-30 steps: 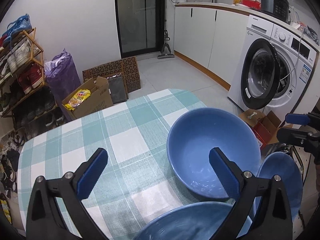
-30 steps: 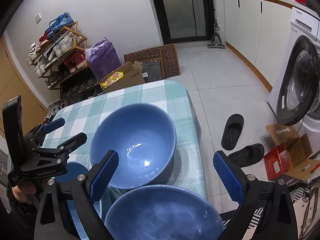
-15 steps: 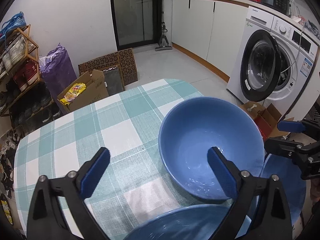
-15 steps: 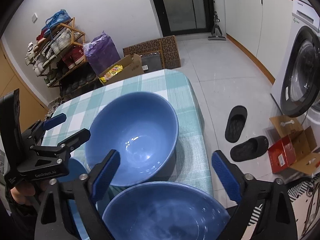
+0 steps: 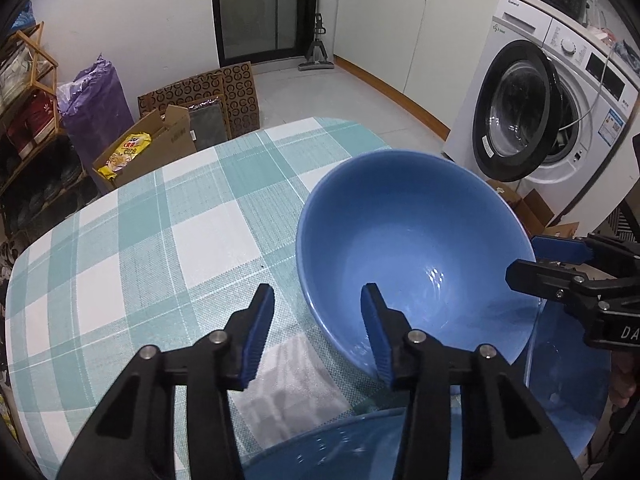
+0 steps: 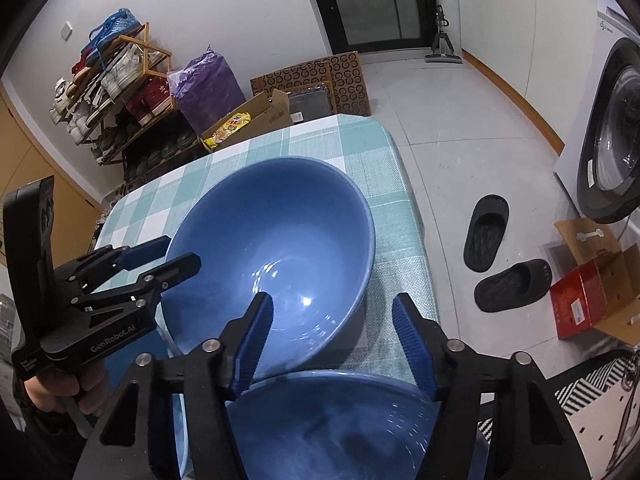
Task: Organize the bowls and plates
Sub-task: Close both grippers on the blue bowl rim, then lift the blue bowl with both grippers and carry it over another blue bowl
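Note:
A large blue bowl stands on the checked tablecloth; it also shows in the right wrist view. My left gripper is partly closed, its jaws astride the bowl's near-left rim, not clamped. My right gripper is partly closed astride the opposite rim. A second blue bowl lies just under my right gripper, and it shows at the bottom of the left wrist view. A third blue dish sits lower right, partly hidden.
The table edge drops off right of the bowl. On the floor are two black slippers, a red box, a washing machine, a cardboard box, a purple bag and a shoe rack.
Both grippers have narrowed from wide open and moved in to the large bowl's rim from opposite sides. The bowl now looks tilted.

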Available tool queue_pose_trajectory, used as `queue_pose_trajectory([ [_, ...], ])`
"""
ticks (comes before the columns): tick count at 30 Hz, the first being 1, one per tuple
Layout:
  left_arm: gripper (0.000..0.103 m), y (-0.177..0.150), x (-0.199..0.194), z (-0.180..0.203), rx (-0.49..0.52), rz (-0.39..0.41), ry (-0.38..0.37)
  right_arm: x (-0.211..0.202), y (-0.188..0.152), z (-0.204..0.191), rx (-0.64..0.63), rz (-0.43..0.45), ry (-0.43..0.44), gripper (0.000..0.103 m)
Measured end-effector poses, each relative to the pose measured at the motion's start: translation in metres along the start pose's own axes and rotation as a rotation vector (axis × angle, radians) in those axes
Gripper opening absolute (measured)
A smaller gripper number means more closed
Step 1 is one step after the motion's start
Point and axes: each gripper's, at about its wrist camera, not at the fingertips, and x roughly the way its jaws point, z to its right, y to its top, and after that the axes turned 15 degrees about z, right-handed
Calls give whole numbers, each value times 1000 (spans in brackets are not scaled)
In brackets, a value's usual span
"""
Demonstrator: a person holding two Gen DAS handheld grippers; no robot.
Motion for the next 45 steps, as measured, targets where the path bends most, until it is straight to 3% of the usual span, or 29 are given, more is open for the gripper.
queue_pose_trajectory([
  [4, 35, -2, 1, 3, 6, -10, -12, 2, -1, -1, -1, 0, 0, 54],
  [11, 24, -5, 2, 7, 3, -24, -41, 5, -3, -3, -12, -12, -2, 46],
  [19, 23, -5, 2, 7, 2, -21, -50, 6, -8, -7, -33, -18, -1, 28],
  [32, 23, -2, -4, 5, -3, 0, -49, 4, -9, -12, -67, 6, -17, 27],
  [45, 23, 10, -33, 4, 0, 72, -37, -28, -3, -19, -92, 72, -6, 27],
])
